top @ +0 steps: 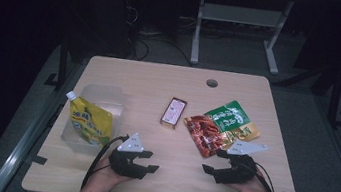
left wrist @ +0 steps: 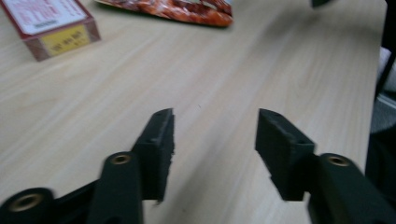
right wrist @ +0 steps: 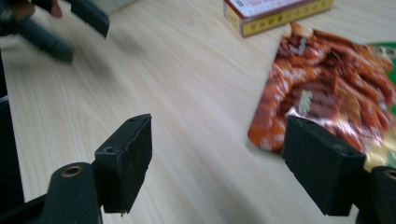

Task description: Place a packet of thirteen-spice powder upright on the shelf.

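High view: both claws, left (top: 150, 161) and right (top: 214, 162), rest low, jaws apart.

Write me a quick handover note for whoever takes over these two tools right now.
Left tool: open, nothing between its jaws, low over bare table.
Right tool: open, empty, next to the red snack packet.
Yellow spouted pouch sits in the clear bin at left.
On the table: small red box, red snack packet, with a green packet and a yellow packet beside it.
Likely next: the red snack packet.
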{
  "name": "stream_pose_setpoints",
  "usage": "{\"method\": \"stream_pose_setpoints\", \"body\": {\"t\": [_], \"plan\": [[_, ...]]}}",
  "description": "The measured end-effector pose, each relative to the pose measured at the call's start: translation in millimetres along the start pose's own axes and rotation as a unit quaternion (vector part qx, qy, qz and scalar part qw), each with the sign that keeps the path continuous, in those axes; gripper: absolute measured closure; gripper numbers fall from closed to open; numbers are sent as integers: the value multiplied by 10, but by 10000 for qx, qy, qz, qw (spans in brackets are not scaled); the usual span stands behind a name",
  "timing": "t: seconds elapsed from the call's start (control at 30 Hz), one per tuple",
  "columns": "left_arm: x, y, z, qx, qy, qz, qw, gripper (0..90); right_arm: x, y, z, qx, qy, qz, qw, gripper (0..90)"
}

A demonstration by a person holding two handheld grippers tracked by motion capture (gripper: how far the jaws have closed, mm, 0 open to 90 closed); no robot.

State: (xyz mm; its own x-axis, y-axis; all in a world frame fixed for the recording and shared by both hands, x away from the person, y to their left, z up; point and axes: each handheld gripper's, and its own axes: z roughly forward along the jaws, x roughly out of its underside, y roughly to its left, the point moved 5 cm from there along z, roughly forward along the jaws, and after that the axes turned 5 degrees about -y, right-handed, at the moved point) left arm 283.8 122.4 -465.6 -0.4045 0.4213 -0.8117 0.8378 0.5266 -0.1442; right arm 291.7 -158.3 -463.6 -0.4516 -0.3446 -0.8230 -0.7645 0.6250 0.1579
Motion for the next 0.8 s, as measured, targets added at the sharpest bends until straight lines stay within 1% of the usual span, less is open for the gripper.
{"method": "stream_pose_setpoints", "body": {"t": [0.07, 0.1, 0.17, 0.2, 0.27, 0.3, 0.33, 0.37, 0.4, 0.47, 0.53, 0.57, 0.63, 0.7, 0.77, 0.8], "plan": [[-51, 43, 27, -129, -7, -107, 9999, 576, 67, 9, -68, 64, 0, 79, 9999, 238], [-78, 67, 48, -159, -4, -142, 9998, 616, 102, 17, -100, 109, 15, 118, 9999, 238], [-135, 110, 99, -259, 11, -180, 9995, 705, 175, 38, -161, 152, 24, 101, 9998, 238], [-171, 126, 129, -290, -12, -240, 9993, 750, 211, 50, -186, 160, 42, 111, 9998, 238], [-247, 178, 181, -390, 31, -181, 9991, 839, 276, 76, -227, 195, 96, 110, 9997, 238], [-294, 201, 212, -417, -32, -223, 9989, 869, 301, 85, -239, 191, 108, 92, 9997, 238], [-338, 236, 242, -461, -37, -226, 9987, 893, 322, 93, -248, 209, 128, 83, 9997, 238], [-386, 273, 274, -512, -58, -241, 9984, 894, 335, 102, -255, 216, 144, 80, 9996, 238], [-448, 320, 319, -554, -137, -313, 9979, 895, 343, 102, -255, 208, 155, 35, 9997, 238], [-533, 396, 383, -632, -184, -295, 9974, 895, 336, 102, -252, 215, 147, 56, 9996, 238], [-624, 466, 457, -689, -225, -331, 9968, 895, 320, 109, -244, 221, 89, 80, 9997, 238], [-663, 501, 493, -722, -214, -289, 9967, 895, 316, 110, -241, 206, 68, 40, 9998, 238], [-738, 559, 569, -753, -248, -282, 9965, 895, 313, 129, -238, 184, 80, 51, 9998, 238], [-804, 628, 633, -810, -219, -174, 9963, 895, 309, 139, -225, 183, 85, 18, 9998, 238], [-870, 691, 707, -859, -284, -176, 9957, 895, 300, 149, -214, 154, 64, -8, 9999, 238], [-904, 720, 743, -876, -303, -185, 9955, 896, 292, 158, -213, 162, 71, 21, 9998, 238]]}}
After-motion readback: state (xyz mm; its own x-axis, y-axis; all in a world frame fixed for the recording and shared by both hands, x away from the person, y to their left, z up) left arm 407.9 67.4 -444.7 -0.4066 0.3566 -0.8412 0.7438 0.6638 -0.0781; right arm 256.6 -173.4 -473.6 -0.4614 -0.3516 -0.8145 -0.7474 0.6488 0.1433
